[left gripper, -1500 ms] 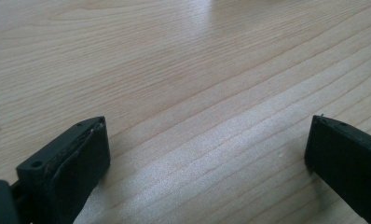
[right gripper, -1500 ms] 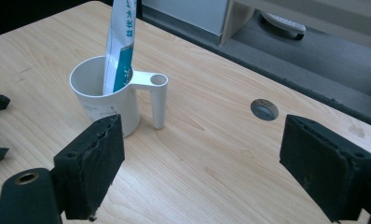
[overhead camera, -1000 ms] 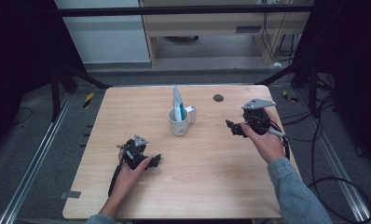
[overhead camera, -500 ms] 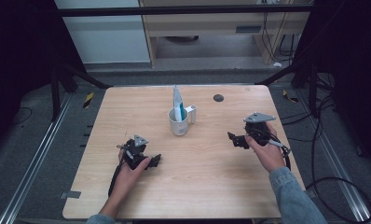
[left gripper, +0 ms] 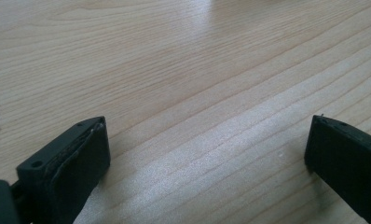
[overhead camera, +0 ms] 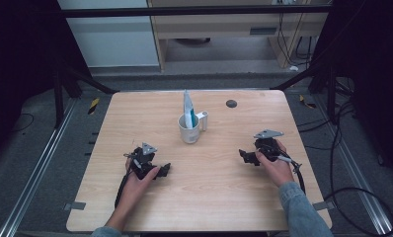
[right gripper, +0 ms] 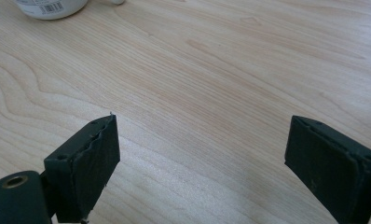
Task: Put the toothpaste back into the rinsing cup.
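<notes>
Currently, in the high view, the left gripper point(overhead camera: 164, 170) and the right gripper point(overhead camera: 243, 155) both rest low on the wooden table point(overhead camera: 135, 118), each held in one hand, well apart from each other. Between and beyond them stands a white mug point(overhead camera: 189, 130) with its handle to the right; a tall, flat, pale blue tube point(overhead camera: 187, 108) stands upright inside it, leaning on the rim. A small dark disc point(overhead camera: 231, 103) lies near the far edge. Judged risk: the tube is top-heavy in a light mug, so a sideways approach by either gripper could tip the mug or knock the tube out.

In the left gripper view, the left gripper point(left gripper: 207, 154) has its jaws spread wide with nothing between them. The pads are black, matte and blocky; the table point(left gripper: 183, 60) beneath is pale, fine-grained wood with a faint sheen. Such a smooth surface would likely let a nudged mug slide.

In the right gripper view, the right gripper point(right gripper: 202, 158) likewise stands wide apart and empty; its left pad shows a ribbed face. The glazed base of the mug point(right gripper: 51, 8), bearing a barcode label, sits at the upper left, well ahead. Judged risk: glazed ceramic may slip against hard pads if grasped off-centre.
</notes>
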The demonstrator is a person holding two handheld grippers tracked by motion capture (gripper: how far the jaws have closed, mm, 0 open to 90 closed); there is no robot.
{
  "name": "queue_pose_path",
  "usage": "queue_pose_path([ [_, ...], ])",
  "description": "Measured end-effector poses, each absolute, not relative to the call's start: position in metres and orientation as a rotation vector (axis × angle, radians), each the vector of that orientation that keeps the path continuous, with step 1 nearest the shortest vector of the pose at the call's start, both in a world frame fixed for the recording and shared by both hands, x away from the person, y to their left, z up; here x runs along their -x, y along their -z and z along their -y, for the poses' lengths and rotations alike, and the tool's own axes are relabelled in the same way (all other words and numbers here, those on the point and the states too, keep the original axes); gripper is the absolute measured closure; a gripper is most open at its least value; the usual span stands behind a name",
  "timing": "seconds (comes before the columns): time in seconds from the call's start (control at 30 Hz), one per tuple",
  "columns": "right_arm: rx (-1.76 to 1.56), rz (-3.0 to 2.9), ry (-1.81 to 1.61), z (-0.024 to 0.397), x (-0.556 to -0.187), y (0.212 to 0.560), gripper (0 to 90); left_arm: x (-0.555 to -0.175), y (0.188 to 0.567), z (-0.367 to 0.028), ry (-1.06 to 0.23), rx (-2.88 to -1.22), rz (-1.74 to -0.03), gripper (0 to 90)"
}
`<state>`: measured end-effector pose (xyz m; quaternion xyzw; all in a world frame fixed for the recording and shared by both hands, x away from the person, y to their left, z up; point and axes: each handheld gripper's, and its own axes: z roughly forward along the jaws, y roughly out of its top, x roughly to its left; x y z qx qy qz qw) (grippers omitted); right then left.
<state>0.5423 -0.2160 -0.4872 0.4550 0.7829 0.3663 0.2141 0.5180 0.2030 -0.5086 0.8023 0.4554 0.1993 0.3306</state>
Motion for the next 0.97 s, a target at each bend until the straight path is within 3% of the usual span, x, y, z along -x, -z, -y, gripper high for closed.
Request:
queue_pose_path([
  [0.6, -1.307, -2.189, -1.013, 0.204, -0.549, 0.510, 9.5, -0.518, 0.509, -0.203, -0.521, -2.098, -1.191, 0.0],
  [0.7, -1.294, -2.204, -0.953, 0.199, -0.550, 0.511, 4.7, -0.518, 0.509, -0.203, -0.521, -2.098, -1.191, 0.0],
  [0.97, -1.392, -2.124, -0.913, 0.193, -0.549, 0.511, 2.2, -0.518, 0.509, -0.203, -0.522, -2.103, -1.189, 0.0],
])
